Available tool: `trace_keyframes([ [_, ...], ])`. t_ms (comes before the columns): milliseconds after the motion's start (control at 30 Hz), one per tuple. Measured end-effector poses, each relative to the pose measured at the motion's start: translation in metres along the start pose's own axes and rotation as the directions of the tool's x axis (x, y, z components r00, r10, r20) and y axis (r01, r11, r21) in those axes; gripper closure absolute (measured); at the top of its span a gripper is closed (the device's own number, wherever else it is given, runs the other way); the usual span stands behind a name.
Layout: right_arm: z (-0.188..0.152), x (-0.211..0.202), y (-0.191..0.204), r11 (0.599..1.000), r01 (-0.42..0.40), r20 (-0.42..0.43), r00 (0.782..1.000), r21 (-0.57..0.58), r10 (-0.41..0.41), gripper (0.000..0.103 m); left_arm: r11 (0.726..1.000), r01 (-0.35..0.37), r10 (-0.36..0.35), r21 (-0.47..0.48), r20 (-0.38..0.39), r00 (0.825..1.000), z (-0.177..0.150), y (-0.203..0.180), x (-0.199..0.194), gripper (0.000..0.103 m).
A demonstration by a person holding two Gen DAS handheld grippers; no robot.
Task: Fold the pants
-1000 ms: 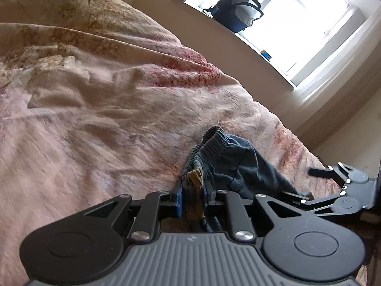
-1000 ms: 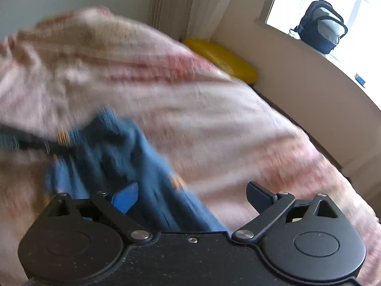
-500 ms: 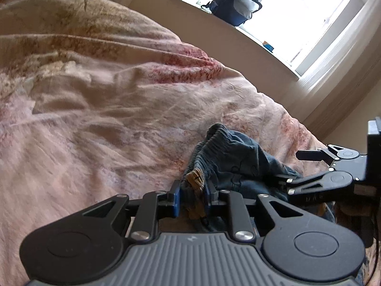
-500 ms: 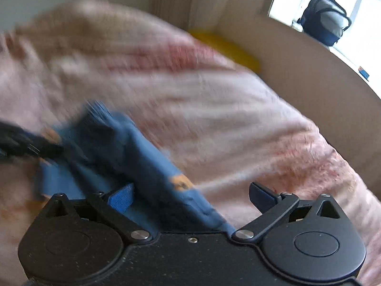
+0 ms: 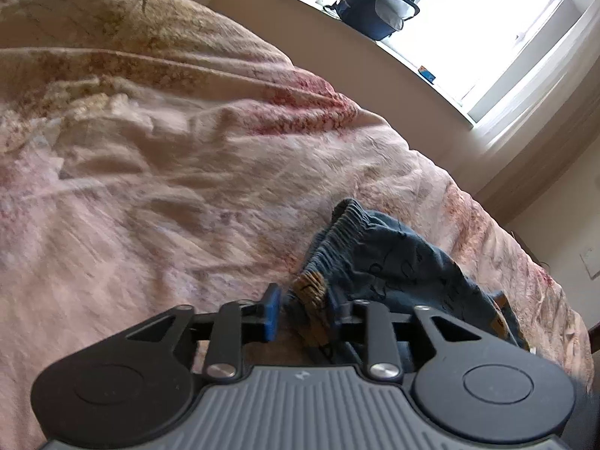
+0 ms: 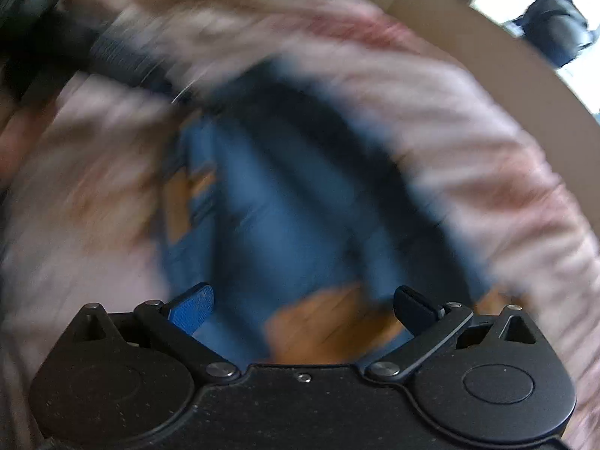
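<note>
**Waistband being let go, right tool hovering wide**

Crumpled on the bed (image 5: 187, 195) just ahead of the left tool (image 5: 303, 309): blue pants (image 5: 397, 262), elastic waistband nearest its tips, probably laid there for flattening before a fold. Left tool opening, tan waistband label between the jaws, the blue pad clear of the cloth. Right tool (image 6: 303, 305) spread wide above the pants (image 6: 285, 217), gripping nothing, heavily blurred.

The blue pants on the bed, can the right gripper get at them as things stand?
Probably yes. The right gripper hangs over the blue pants with its jaws wide apart and nothing between it and the cloth, though that view is badly blurred.
</note>
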State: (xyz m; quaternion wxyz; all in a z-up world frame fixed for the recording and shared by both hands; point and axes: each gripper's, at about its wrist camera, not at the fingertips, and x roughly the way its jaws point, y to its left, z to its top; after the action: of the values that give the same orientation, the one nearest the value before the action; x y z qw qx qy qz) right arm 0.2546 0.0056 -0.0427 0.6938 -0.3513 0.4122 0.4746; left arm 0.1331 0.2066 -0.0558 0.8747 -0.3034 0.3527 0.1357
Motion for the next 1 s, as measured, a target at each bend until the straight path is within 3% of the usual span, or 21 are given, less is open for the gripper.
trace_keyframes([
  [33, -0.007, -0.005, 0.010, 0.999, -0.028, -0.014, 1.000, -0.021, 0.028, 0.001, 1.000, -0.021, 0.021, 0.012, 0.022, 1.000, 0.001, -0.002, -0.003, 0.057],
  [100, -0.021, -0.025, 0.020, 1.000, -0.017, 0.016, 1.000, -0.023, 0.017, 0.001, 0.995, -0.073, 0.065, 0.072, 0.097, 0.993, 0.001, -0.011, -0.011, 0.027],
  [200, -0.032, -0.053, 0.004, 0.989, 0.046, 0.074, 0.996, 0.144, -0.057, 0.001, 0.973, -0.161, 0.118, 0.168, 0.239, 0.964, -0.006, -0.029, -0.023, 0.006],
  [267, -0.040, -0.065, -0.017, 0.952, 0.094, 0.093, 0.988, 0.290, -0.125, 0.001, 0.952, -0.190, 0.117, 0.241, 0.289, 0.950, -0.013, -0.043, -0.026, 0.000],
  [400, -0.070, -0.075, -0.040, 0.832, 0.196, 0.070, 0.960, 0.518, -0.270, 0.001, 0.900, -0.215, 0.106, 0.380, 0.289, 0.952, -0.032, -0.069, -0.018, 0.000],
  [467, -0.093, -0.073, -0.041, 0.776, 0.218, 0.072, 0.945, 0.592, -0.320, 0.001, 0.853, -0.212, 0.083, 0.477, 0.277, 0.957, -0.043, -0.082, -0.013, 0.000],
  [567, -0.138, -0.063, -0.027, 0.740, 0.282, 0.026, 0.927, 0.611, -0.375, 0.001, 0.753, -0.222, 0.049, 0.619, 0.284, 0.958, -0.063, -0.102, -0.012, 0.000],
  [667, -0.172, -0.059, -0.012, 0.720, 0.317, 0.028, 0.906, 0.617, -0.422, 0.001, 0.685, -0.189, 0.032, 0.704, 0.230, 0.973, -0.076, -0.114, -0.011, 0.000],
  [767, -0.193, -0.068, -0.001, 0.701, 0.300, 0.044, 0.903, 0.647, -0.427, 0.000, 0.686, -0.153, 0.105, 0.711, 0.111, 0.988, -0.083, -0.117, -0.001, 0.001],
  [833, -0.198, -0.078, 0.004, 0.716, 0.298, 0.069, 0.898, 0.632, -0.435, 0.001, 0.694, -0.132, 0.125, 0.707, 0.063, 0.990, -0.085, -0.117, 0.002, 0.001],
  [933, -0.204, -0.099, 0.000, 0.727, 0.335, 0.122, 0.859, 0.600, -0.497, 0.001, 0.644, -0.161, 0.076, 0.748, 0.148, 0.986, -0.090, -0.122, -0.010, 0.001],
  [1000, -0.211, -0.113, -0.010, 0.706, 0.360, 0.148, 0.824, 0.610, -0.547, 0.001, 0.635, -0.146, -0.008, 0.759, 0.196, 0.981, -0.091, -0.136, -0.022, 0.000],
])
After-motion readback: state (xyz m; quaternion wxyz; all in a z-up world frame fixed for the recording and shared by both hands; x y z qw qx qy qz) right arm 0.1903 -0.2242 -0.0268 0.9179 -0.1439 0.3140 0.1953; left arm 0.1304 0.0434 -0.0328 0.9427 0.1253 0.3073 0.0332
